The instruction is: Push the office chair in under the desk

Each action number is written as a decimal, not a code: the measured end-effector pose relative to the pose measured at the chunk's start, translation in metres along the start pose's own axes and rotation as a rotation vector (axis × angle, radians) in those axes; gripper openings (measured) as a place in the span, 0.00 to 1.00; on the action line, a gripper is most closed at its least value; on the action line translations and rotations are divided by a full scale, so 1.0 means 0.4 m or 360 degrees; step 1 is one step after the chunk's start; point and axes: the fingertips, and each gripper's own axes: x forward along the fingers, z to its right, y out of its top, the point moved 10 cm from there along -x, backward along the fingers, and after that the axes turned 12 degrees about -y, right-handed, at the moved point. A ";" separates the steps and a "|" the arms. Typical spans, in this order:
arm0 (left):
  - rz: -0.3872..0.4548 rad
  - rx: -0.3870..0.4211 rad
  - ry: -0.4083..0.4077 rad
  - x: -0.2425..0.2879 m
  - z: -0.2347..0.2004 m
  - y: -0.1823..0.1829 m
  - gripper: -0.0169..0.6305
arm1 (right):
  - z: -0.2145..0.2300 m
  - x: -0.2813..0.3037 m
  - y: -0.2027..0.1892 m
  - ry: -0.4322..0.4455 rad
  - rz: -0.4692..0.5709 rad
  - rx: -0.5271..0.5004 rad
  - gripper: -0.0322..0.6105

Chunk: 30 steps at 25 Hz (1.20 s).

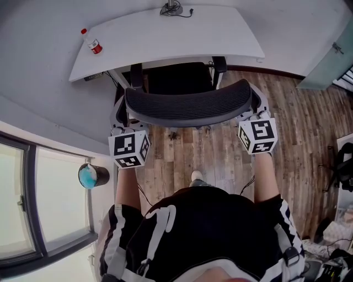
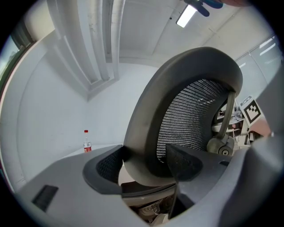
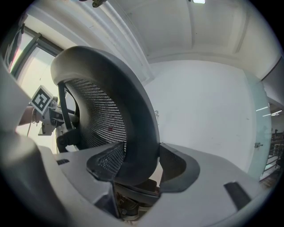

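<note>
The black mesh office chair (image 1: 187, 104) faces the white desk (image 1: 165, 38); its seat (image 1: 176, 77) lies partly beneath the desk's front edge. Each gripper is on one side edge of the backrest. My left gripper (image 1: 121, 117) is shut on the backrest's left rim (image 2: 142, 115), which fills the gap between the pads (image 2: 106, 166). At the opposite edge my right gripper (image 1: 258, 109) clamps the right rim (image 3: 142, 115) the same way, pads (image 3: 177, 168) against it. The chair's base and wheels are hidden under the backrest.
A red-capped bottle (image 1: 92, 43) stands on the desk's left end and a monitor-stand base (image 1: 172, 8) at its back edge. A window and a small bin (image 1: 91, 175) lie to the left. Bags (image 1: 345, 165) sit on the wooden floor at right.
</note>
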 end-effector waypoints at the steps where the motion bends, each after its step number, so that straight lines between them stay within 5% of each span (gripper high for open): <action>1: -0.0002 0.0000 0.0005 0.005 -0.002 0.000 0.50 | 0.002 0.005 0.000 0.0004 0.0002 0.0000 0.43; 30: -0.0015 -0.0026 0.0085 0.112 -0.028 0.005 0.50 | 0.051 0.130 -0.007 0.0062 0.0025 0.0003 0.43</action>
